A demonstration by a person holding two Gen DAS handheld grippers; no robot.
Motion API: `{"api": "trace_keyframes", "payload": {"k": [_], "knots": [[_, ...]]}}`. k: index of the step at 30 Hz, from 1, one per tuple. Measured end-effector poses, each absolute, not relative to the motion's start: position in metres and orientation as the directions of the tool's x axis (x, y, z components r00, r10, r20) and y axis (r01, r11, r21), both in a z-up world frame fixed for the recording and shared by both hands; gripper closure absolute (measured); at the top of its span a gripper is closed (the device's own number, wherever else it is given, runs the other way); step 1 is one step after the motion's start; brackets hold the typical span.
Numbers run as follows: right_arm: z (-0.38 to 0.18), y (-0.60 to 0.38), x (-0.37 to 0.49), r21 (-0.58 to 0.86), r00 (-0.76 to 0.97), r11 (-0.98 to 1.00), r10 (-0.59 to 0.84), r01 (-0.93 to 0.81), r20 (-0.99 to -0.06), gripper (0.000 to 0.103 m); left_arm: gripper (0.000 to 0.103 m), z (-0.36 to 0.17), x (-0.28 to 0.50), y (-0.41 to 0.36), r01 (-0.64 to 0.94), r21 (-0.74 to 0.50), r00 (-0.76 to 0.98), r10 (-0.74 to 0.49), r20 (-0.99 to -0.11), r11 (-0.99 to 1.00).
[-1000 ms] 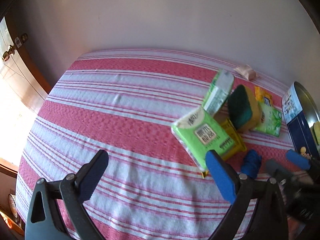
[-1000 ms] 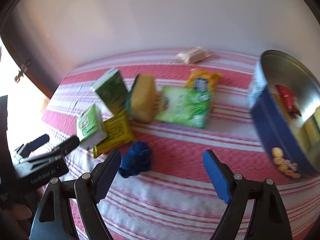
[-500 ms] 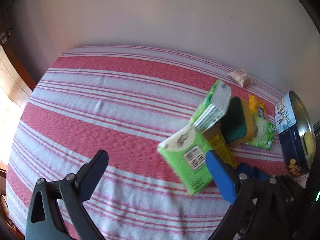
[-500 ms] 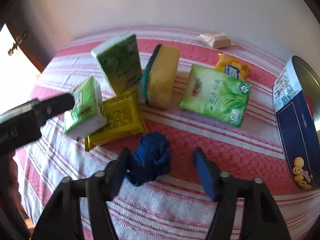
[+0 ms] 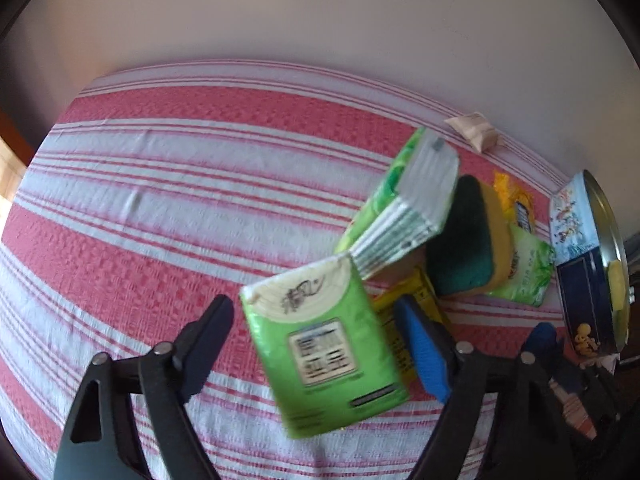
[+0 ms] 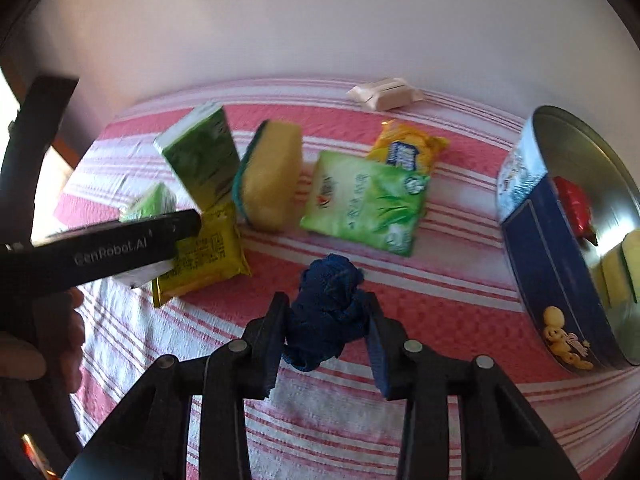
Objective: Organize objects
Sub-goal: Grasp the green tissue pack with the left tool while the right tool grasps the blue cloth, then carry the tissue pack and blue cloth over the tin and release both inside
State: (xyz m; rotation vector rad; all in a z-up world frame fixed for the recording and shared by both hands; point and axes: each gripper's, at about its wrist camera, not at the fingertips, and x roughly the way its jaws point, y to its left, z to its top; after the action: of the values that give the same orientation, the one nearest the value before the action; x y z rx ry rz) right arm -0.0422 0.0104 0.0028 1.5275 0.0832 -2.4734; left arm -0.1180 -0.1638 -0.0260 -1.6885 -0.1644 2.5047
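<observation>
My right gripper (image 6: 326, 322) is shut on a crumpled dark blue cloth (image 6: 328, 312) on the red-striped tablecloth. My left gripper (image 5: 316, 344) is open around a light green tissue pack (image 5: 324, 360); its fingers do not clearly press it. That pack also shows in the right wrist view (image 6: 150, 204) behind the left gripper's arm. A blue round tin (image 6: 560, 280) lies tilted at the right, with a red item and yellow pieces inside.
A green tissue box (image 6: 200, 156), a yellow-green sponge (image 6: 270, 176), a yellow packet (image 6: 200, 256), a green wipes pack (image 6: 364, 204), an orange snack bag (image 6: 408, 148) and a beige packet (image 6: 384, 94) lie on the cloth. A wall stands behind.
My right gripper has moved forward and closed on the blue cloth. My left gripper has narrowed and moved in around the light green tissue pack.
</observation>
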Motion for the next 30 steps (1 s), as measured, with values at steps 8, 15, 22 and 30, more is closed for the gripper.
{"api": "trace_keyframes", "payload": {"k": [8, 15, 22, 30], "knots": [[0.01, 0.02, -0.04, 0.144, -0.445, -0.971, -0.216, 0.19, -0.869, 0.063, 0.053, -0.021, -0.109, -0.171, -0.099, -0.228, -0.368, 0.249, -0.896, -0.969], [0.015, 0.028, -0.037, 0.16, -0.451, -0.973, -0.22, 0.168, -0.865, 0.063, 0.053, -0.021, -0.103, -0.194, -0.088, -0.236, -0.374, 0.252, -0.893, -0.968], [0.016, 0.032, -0.036, 0.18, -0.455, -0.966, -0.246, 0.184, -0.856, 0.063, 0.054, -0.011, -0.098, -0.199, -0.093, -0.225, -0.394, 0.244, -0.886, -0.97], [0.042, 0.047, -0.03, 0.234, -0.499, -0.956, -0.293, 0.178, -0.816, 0.063, 0.054, 0.019, -0.096, -0.19, -0.134, -0.255, -0.441, 0.288, -0.85, -0.958]]}}
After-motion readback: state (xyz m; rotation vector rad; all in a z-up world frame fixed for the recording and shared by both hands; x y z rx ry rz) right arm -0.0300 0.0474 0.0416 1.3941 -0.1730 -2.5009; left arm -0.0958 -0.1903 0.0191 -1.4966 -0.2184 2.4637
